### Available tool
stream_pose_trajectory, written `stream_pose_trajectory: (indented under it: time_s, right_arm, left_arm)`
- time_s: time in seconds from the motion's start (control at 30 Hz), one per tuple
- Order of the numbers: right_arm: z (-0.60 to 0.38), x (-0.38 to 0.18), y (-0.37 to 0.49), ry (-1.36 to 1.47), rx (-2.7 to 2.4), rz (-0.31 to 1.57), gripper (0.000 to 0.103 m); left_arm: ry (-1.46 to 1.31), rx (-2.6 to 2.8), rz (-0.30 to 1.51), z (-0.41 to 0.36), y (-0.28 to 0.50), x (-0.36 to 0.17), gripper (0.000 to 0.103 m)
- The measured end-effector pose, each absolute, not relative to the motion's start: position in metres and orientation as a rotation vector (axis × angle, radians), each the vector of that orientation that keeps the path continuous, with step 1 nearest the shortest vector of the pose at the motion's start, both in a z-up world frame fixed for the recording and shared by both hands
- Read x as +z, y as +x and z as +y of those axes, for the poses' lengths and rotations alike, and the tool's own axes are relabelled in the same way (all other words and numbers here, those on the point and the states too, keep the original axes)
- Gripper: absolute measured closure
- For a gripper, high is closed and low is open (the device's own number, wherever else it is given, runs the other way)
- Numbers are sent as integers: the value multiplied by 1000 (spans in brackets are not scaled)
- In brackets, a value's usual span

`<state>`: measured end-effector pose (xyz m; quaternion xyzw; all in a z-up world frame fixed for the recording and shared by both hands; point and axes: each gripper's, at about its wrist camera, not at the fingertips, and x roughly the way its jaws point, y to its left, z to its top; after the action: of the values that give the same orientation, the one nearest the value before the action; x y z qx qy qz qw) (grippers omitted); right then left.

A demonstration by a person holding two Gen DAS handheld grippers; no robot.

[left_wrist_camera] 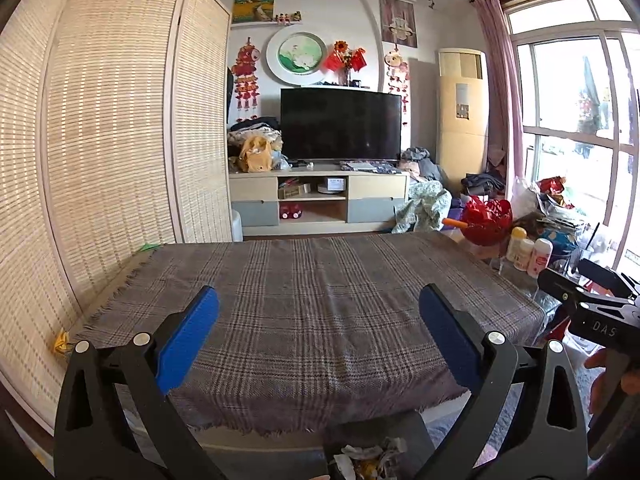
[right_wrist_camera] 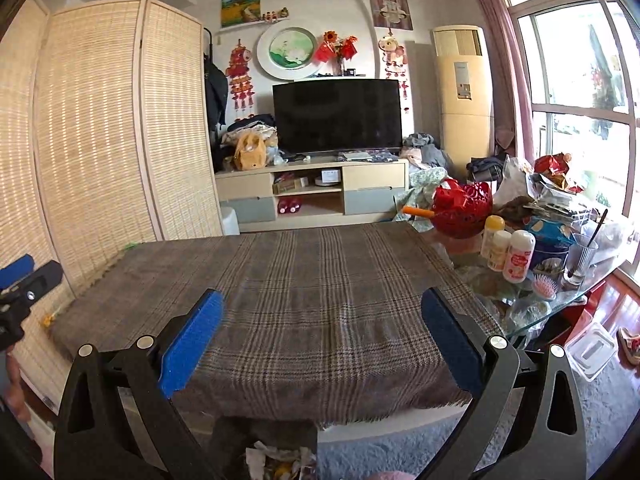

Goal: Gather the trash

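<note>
My left gripper (left_wrist_camera: 319,312) is open and empty, held above the near half of a table under a brown plaid cloth (left_wrist_camera: 312,280). My right gripper (right_wrist_camera: 322,316) is open and empty too, over the same cloth (right_wrist_camera: 304,280). A dark bin (left_wrist_camera: 400,432) with crumpled white and yellow trash (left_wrist_camera: 370,458) stands on the floor below the table's near edge. It also shows in the right wrist view (right_wrist_camera: 280,428), with the trash (right_wrist_camera: 276,460) inside. The right gripper's body (left_wrist_camera: 592,308) shows at the right of the left wrist view. The left gripper's body (right_wrist_camera: 24,280) shows at the left of the right wrist view.
A bamboo screen (left_wrist_camera: 112,140) stands along the left. A glass table part at the right holds a red basket (right_wrist_camera: 462,208), bottles (right_wrist_camera: 506,250), a glass (right_wrist_camera: 578,260), a hairbrush (right_wrist_camera: 545,285) and bags. A TV (left_wrist_camera: 340,124) stands beyond. A clear plastic box (right_wrist_camera: 592,350) lies on the floor.
</note>
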<state>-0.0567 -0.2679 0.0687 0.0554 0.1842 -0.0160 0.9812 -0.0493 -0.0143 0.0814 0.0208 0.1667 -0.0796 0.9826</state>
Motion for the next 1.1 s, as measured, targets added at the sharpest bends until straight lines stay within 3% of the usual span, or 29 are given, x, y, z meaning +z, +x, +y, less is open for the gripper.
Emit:
stream_pose_trajectory:
  time_s: [1.1]
  right_arm:
    - [-257, 41, -42, 151, -3, 409, 3]
  left_arm:
    - [16, -157, 379, 2, -35, 57, 8]
